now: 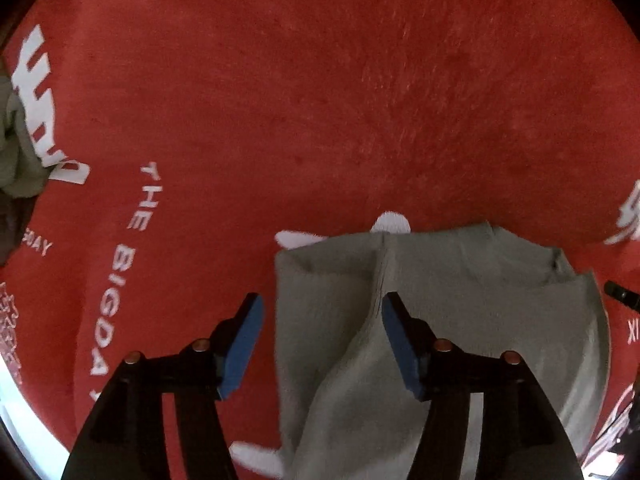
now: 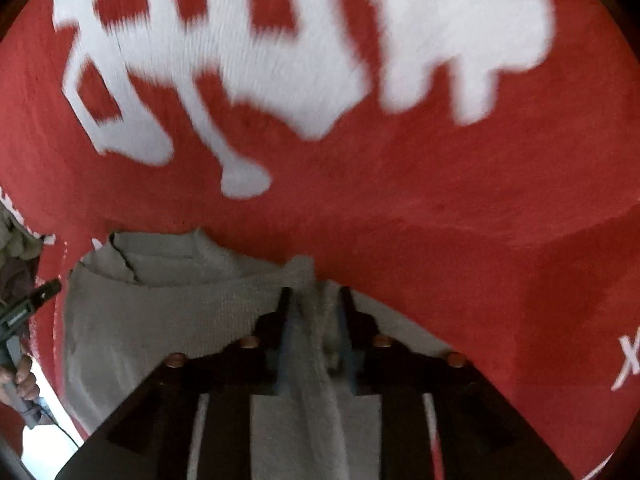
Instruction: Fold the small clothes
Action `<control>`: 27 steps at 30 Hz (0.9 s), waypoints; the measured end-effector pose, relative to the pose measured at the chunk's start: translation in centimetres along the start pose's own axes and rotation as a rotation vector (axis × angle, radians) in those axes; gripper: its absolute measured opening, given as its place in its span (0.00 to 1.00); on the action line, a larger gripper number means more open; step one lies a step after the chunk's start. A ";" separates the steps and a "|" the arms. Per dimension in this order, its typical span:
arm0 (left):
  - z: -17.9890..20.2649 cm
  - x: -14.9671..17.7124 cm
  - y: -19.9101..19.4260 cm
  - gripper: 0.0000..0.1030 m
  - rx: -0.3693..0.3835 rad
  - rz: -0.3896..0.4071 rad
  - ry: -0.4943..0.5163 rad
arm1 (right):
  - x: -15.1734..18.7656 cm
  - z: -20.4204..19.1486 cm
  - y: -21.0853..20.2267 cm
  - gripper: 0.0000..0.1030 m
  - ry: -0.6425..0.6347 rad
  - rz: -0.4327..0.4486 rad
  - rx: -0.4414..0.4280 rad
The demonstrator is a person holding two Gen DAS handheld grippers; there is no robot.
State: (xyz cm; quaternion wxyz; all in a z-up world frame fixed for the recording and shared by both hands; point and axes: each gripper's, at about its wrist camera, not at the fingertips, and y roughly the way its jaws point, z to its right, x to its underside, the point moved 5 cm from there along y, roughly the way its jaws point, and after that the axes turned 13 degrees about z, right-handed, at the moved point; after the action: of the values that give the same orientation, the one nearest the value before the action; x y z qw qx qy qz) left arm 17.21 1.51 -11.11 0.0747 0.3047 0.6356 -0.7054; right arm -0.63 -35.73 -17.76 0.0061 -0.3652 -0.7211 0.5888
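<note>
**Grey garment on the red mat, between both grippers**

The left gripper [image 1: 322,344] stands apart, empty, its 2 pads straddling the left edge of the grey garment [image 1: 472,300]. The right gripper [image 2: 314,332] has a raised ridge of that garment between its pads; whether they press it, I cannot tell. The red mat [image 1: 320,100] lies beneath.
</note>
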 end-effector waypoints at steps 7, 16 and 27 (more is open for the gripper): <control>2.5 2.6 0.3 0.61 0.062 -0.086 0.122 | 3.0 0.7 -3.7 0.40 0.064 -0.051 -0.095; 6.2 2.0 5.2 0.21 0.103 -0.112 0.133 | 2.2 0.6 1.7 0.06 0.081 -0.095 -0.075; 7.3 0.0 6.2 0.08 0.033 -0.058 0.117 | 0.8 0.4 1.3 0.06 0.001 -0.018 -0.039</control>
State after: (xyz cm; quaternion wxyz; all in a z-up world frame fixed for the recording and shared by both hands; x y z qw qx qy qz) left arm 17.81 -6.45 -16.36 0.0119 0.3278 0.6358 -0.6987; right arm -0.68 -35.60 -19.29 0.0046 -0.3590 -0.7358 0.5742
